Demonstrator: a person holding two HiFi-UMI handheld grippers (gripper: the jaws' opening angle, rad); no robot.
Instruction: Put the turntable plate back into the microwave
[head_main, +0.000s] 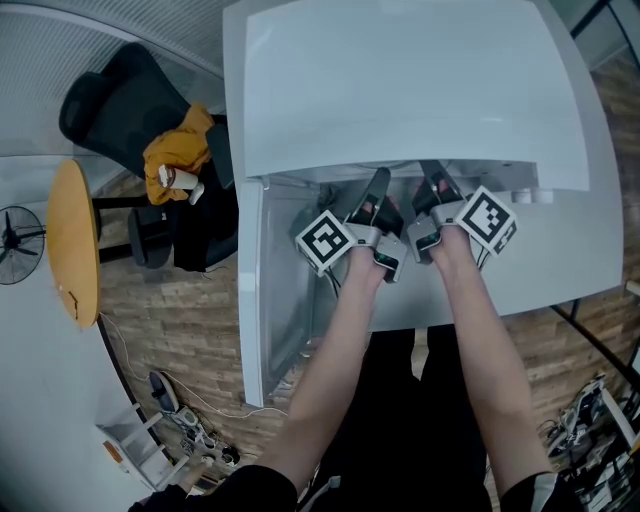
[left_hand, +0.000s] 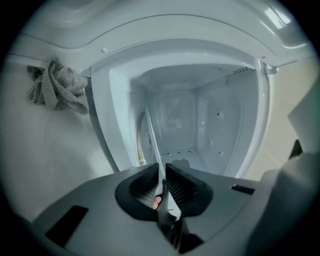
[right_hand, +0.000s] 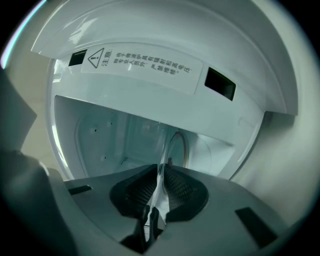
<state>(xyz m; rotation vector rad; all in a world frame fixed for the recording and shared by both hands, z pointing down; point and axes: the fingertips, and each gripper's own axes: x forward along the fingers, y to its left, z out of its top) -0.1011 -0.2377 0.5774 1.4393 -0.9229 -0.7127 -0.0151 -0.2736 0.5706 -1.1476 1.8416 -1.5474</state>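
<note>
The glass turntable plate (left_hand: 152, 135) shows edge-on as a thin clear line running from my left gripper (left_hand: 162, 172) into the white microwave's cavity (left_hand: 200, 120). The left jaws are shut on its rim. In the right gripper view the plate's curved rim (right_hand: 175, 142) rises from my right gripper (right_hand: 161, 172), which is also shut on it. From the head view both grippers, left (head_main: 375, 205) and right (head_main: 435, 195), reach side by side under the microwave's top (head_main: 400, 90). The plate itself is hidden there.
The microwave door (head_main: 270, 290) stands swung open at the left. A grey cloth (left_hand: 57, 87) lies left of the opening. On the floor side are a chair with a yellow garment (head_main: 175, 150), a round wooden table (head_main: 72, 240) and a fan (head_main: 15, 240).
</note>
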